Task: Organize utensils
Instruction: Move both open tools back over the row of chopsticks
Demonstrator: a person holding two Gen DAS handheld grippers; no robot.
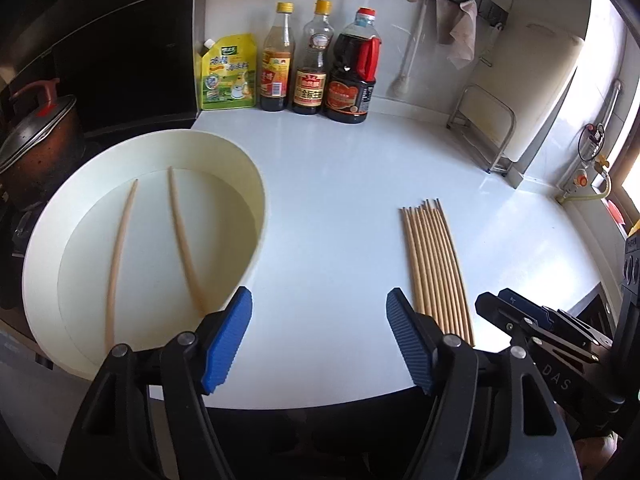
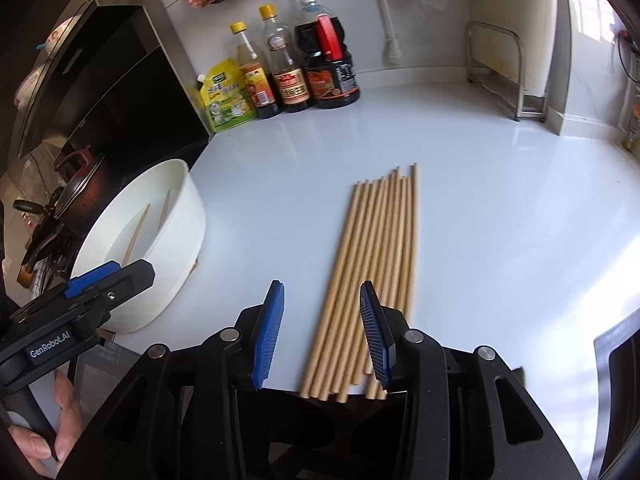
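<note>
The jaws of the right gripper (image 2: 322, 332) are held moderately apart with nothing clamped between them. Seen from the right wrist, the near ends of the row of chopsticks (image 2: 376, 264) are framed in the gap, though the pads appear to hover above the sticks rather than press on them; whether contact is made cannot be told. From there the row runs away toward twelve o'clock, laid side by side on the white counter (image 2: 500, 220), presumably so that a stick can be taken from its end.

The jaws of the left gripper (image 1: 320, 328) are spread wide and empty over bare counter. In the left wrist view the chopstick row (image 1: 436, 268) lies at about one o'clock, its near ends partly hidden behind the right-hand pad. At about ten o'clock the white basin (image 1: 248, 168) is seen, with two loose chopsticks (image 1: 120, 248) resting apart inside it; these are judged to be the ones not yet lined up with the rest. Further out, at twelve o'clock, sauce bottles (image 1: 312, 60) are ranged against the wall.
</note>
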